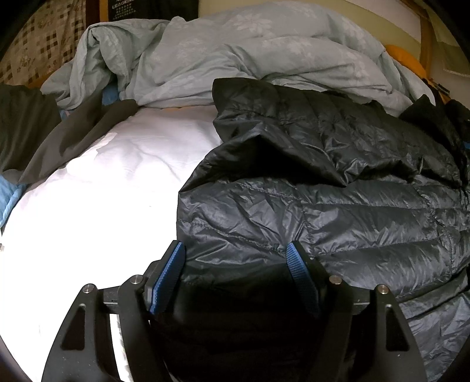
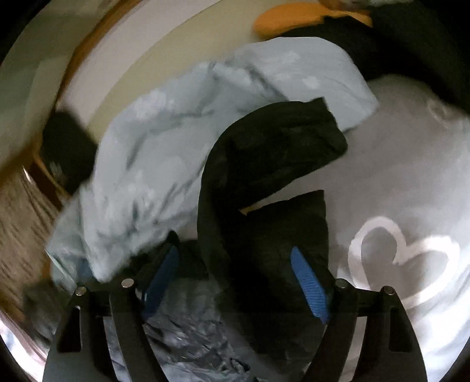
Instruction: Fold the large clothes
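Observation:
A dark quilted puffer jacket (image 1: pixel 337 205) lies on a white bed sheet (image 1: pixel 97 205), with a sleeve folded across its top. My left gripper (image 1: pixel 236 255) is open, its blue-padded fingers (image 1: pixel 170 273) straddling the jacket's near left edge. In the blurred right wrist view, my right gripper (image 2: pixel 235 264) is open above the jacket (image 2: pixel 264 176); a dark sleeve runs up between the fingers (image 2: pixel 308 282). I cannot tell whether either gripper touches the fabric.
A crumpled pale blue duvet (image 1: pixel 235 58) is heaped at the back of the bed and shows in the right wrist view (image 2: pixel 147 161). A grey garment (image 1: pixel 58 138) lies at left. An orange cushion (image 2: pixel 288 14) and a wooden frame (image 2: pixel 88 47) lie beyond.

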A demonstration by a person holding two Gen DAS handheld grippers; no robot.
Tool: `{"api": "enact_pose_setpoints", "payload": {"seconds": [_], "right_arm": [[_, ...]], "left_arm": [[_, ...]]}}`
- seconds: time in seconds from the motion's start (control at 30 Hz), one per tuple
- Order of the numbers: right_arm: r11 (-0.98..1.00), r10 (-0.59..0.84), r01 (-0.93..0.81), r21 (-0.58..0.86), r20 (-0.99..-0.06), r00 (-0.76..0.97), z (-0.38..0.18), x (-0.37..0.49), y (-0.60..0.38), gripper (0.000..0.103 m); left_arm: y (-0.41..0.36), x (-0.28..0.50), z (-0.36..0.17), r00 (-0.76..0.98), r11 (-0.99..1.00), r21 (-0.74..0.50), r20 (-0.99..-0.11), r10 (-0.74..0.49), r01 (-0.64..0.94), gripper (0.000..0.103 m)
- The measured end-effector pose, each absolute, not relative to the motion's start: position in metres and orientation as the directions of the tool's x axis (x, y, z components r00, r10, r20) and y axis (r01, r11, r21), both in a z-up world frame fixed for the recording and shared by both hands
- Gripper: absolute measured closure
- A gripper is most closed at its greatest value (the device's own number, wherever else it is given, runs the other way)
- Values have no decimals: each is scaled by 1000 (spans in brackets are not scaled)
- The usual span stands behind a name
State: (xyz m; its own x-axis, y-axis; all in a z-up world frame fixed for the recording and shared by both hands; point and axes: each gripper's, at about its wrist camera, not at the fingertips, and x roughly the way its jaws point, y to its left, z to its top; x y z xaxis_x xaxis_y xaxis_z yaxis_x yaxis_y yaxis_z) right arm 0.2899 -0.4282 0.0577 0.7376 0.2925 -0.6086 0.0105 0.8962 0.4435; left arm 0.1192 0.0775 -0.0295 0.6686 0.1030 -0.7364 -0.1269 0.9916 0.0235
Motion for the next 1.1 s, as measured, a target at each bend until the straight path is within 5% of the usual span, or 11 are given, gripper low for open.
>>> {"api": "enact_pose_setpoints", "payload": {"seconds": [0.07, 0.2, 0.5, 0.67, 0.73, 0.8, 0.83, 0.97, 1.1], "right_arm": [[929, 268, -15, 371, -644, 716, 55, 295, -411, 32], [953, 251, -56, 297, -675, 694, 49, 287, -385, 98], [986, 150, -55, 156, -703, 695, 36, 172, -385, 102], [999, 40, -28, 29, -686, 727, 43, 157, -389, 101], [995, 83, -26, 93, -681, 727, 56, 172, -391, 92], [987, 123, -23, 157, -662, 739, 70, 196, -389, 40], [989, 98, 0, 149, -650, 754, 75, 207, -386, 30], [988, 43, 65, 143, -647, 761, 82, 267, -374, 27], [976, 7, 132, 170, -639, 769, 76, 311, -371, 27]], "left_arm": [[79, 119, -29, 670, 992, 27, -735, 105, -127, 32], [79, 118, -29, 671, 992, 28, -734, 106, -126, 32], [81, 115, -27, 681, 993, 15, -726, 92, -118, 33], [70, 104, -16, 737, 998, 32, -673, 67, -60, 33], [57, 96, -9, 776, 997, 71, -628, 57, -15, 32], [40, 89, -8, 802, 990, 136, -594, 57, 31, 30], [34, 88, -8, 806, 985, 165, -589, 61, 46, 28], [13, 94, -18, 790, 961, 261, -606, 91, 90, 28], [21, 100, -21, 771, 972, 217, -632, 71, 88, 28]]}}
